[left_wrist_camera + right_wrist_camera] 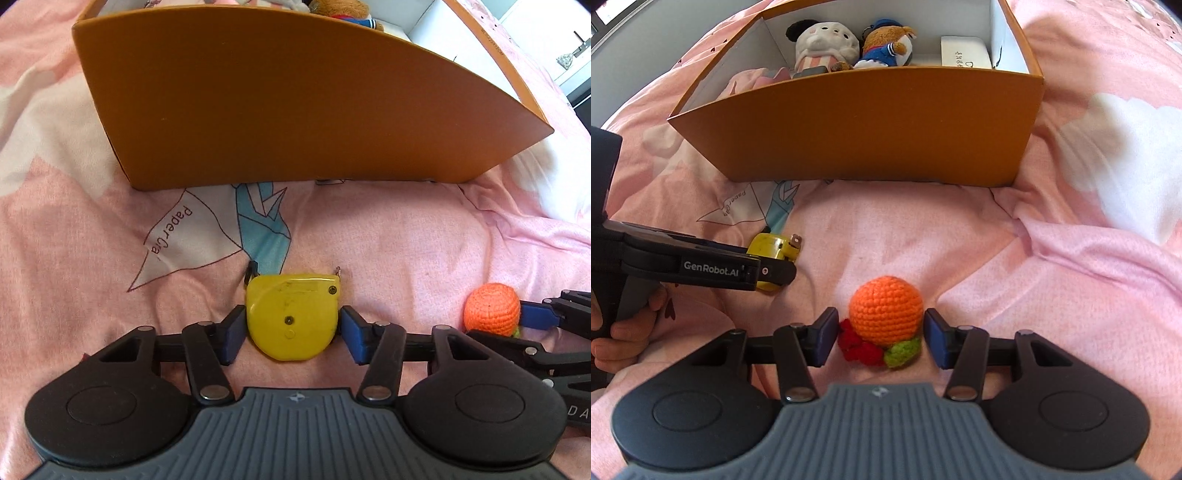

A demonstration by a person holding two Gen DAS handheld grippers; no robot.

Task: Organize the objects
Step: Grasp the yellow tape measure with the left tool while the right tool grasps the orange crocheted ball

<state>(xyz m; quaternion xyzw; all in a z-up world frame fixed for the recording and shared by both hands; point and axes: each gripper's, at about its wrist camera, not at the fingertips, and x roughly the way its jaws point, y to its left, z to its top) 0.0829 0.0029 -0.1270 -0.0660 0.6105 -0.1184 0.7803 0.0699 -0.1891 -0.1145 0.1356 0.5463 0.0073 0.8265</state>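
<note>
A yellow tape measure (291, 317) lies flat on the pink bedspread, and my left gripper (293, 326) is shut on it, one blue pad against each side. To its right sits an orange crochet ball (885, 310) with red and green crochet bits at its base. My right gripper (881, 330) straddles the ball and is open. Its right pad is at the ball's side, and a narrow gap shows at the left pad. In the right wrist view the left gripper (768, 273) reaches in from the left over the tape measure (768, 242).
An orange cardboard box (868, 125) stands just beyond both objects, its near wall facing me. Inside are two plush toys (823, 40), pink fabric and a white case (966, 51). A person's hand (624, 332) grips the left tool. Rumpled bedspread (1071, 258) folds rise on the right.
</note>
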